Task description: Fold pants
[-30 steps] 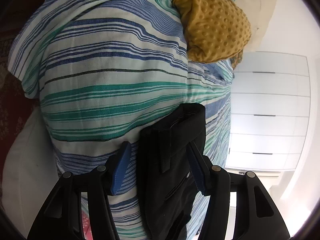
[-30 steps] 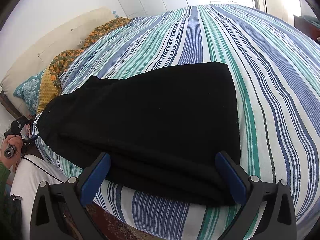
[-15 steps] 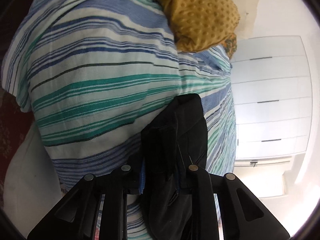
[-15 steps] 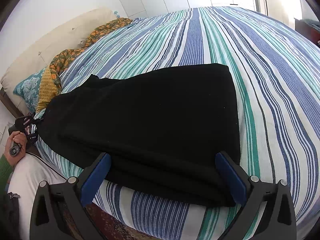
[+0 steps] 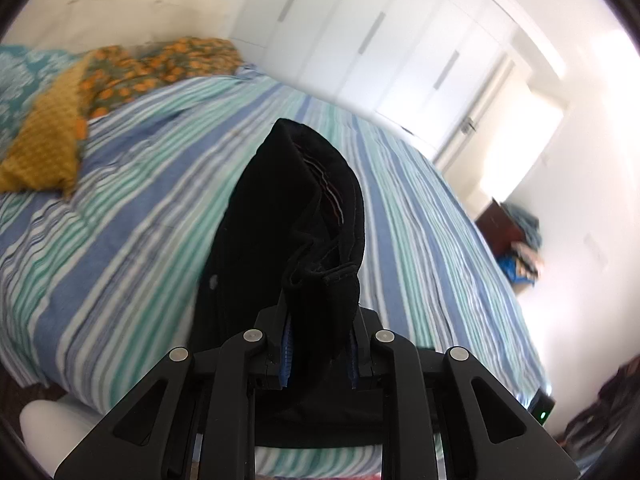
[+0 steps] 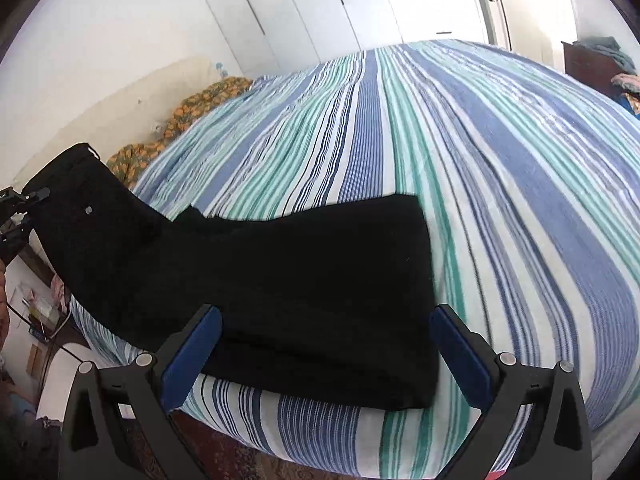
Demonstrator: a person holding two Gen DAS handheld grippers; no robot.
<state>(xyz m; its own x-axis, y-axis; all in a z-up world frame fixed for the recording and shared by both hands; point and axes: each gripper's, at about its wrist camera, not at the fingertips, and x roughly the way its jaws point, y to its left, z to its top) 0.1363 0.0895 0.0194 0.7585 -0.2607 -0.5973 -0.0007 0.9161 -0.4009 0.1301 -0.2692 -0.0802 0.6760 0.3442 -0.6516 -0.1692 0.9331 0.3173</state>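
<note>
One end of the black pants (image 6: 304, 280), the waistband, is pinched and raised by the left gripper (image 5: 320, 354), legs running along the striped bed (image 6: 500, 168) toward the wide-open, empty right gripper (image 6: 324, 344).

The left wrist view looks down along its own fingers, very close on the raised pants (image 5: 296, 216), across the bed (image 5: 128, 216) toward wardrobes (image 5: 360, 36) at 12 o'clock. The right wrist view sits low at the bed's edge, facing across it, pants (image 6: 304, 280) near. Both share the bed, pants, wardrobes and the orange cloth (image 6: 180, 120) at 10 o'clock.
</note>
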